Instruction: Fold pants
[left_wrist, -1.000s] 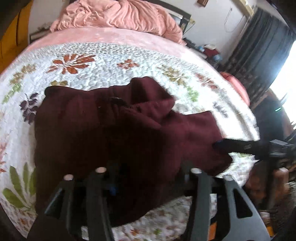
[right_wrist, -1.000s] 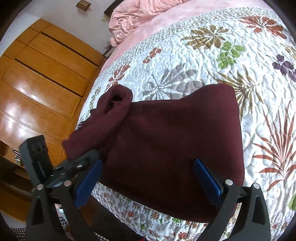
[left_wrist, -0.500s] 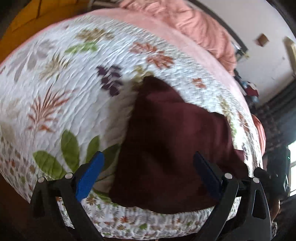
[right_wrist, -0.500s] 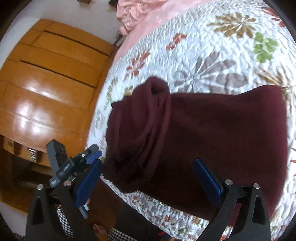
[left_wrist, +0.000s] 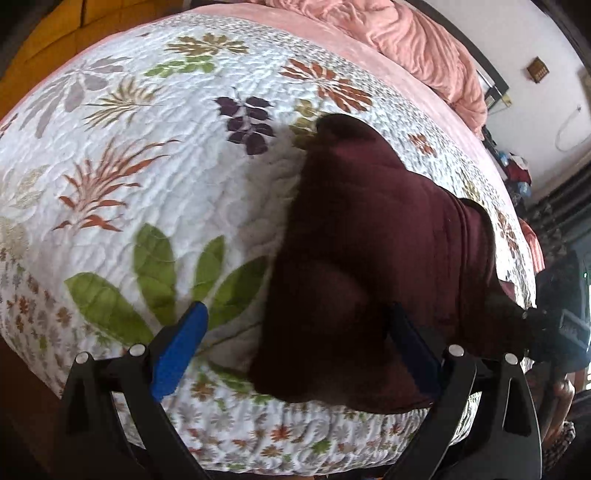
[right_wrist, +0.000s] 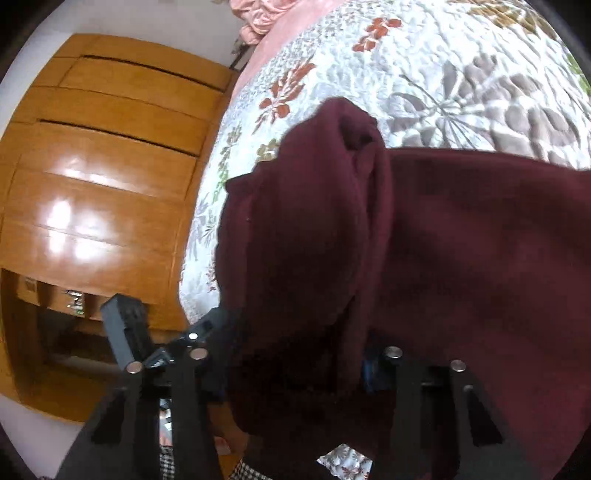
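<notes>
The dark maroon pants (left_wrist: 373, 258) lie in a folded heap near the front edge of the quilted bed (left_wrist: 147, 155). My left gripper (left_wrist: 295, 339) is open, its blue pads (left_wrist: 177, 343) astride the pants' near-left corner, holding nothing. In the right wrist view the pants (right_wrist: 461, 258) fill the frame, with a bunched fold (right_wrist: 314, 240) rising on the left. My right gripper (right_wrist: 295, 365) has narrowed around that bunched end, and cloth hides the fingertips. The right gripper also shows in the left wrist view (left_wrist: 554, 325) at the pants' right end.
A crumpled pink blanket (left_wrist: 406, 33) lies at the head of the bed. A wooden wardrobe (right_wrist: 103, 184) stands left of the bed in the right wrist view. Dark curtains (left_wrist: 569, 206) and clutter are to the far right. The quilt left of the pants is bare.
My left gripper opened, let go of the pants and swung left. My right gripper moved onto the bunched end of the pants and its jaws narrowed around it.
</notes>
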